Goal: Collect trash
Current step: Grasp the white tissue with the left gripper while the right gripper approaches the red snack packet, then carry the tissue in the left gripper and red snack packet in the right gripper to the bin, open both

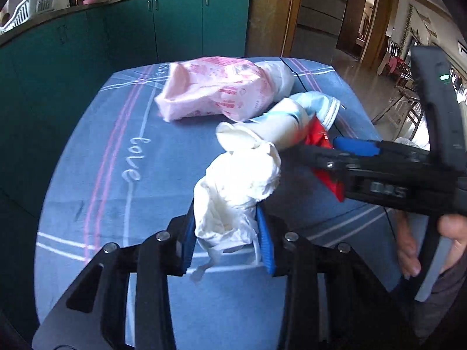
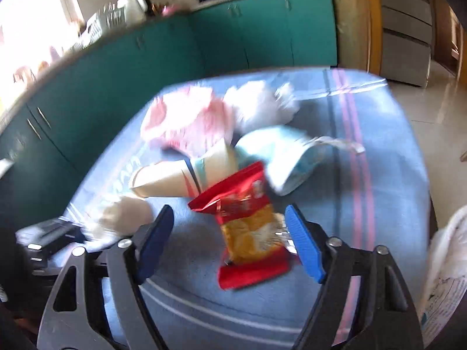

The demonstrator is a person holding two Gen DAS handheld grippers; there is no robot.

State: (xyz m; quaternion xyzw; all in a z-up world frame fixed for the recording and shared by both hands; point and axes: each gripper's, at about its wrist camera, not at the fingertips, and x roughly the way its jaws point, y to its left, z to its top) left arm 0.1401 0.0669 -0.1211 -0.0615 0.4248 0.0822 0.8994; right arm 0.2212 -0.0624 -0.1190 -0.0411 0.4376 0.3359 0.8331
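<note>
The left hand-held gripper (image 1: 230, 230) pinches a crumpled white tissue (image 1: 236, 186) above the table (image 1: 87, 151). The right hand-held gripper (image 2: 230, 242) is spread around a red snack wrapper (image 2: 248, 227).

crumpled matt white tissue paper (image 1: 233, 192); glossy red-and-yellow foil snack wrapper (image 2: 248, 227); thin, slightly shiny pink printed plastic bag (image 1: 216, 87) at 12 o'clock; soft woven blue cloth (image 1: 96, 175); ribbed blue pads (image 2: 303, 245).
</note>
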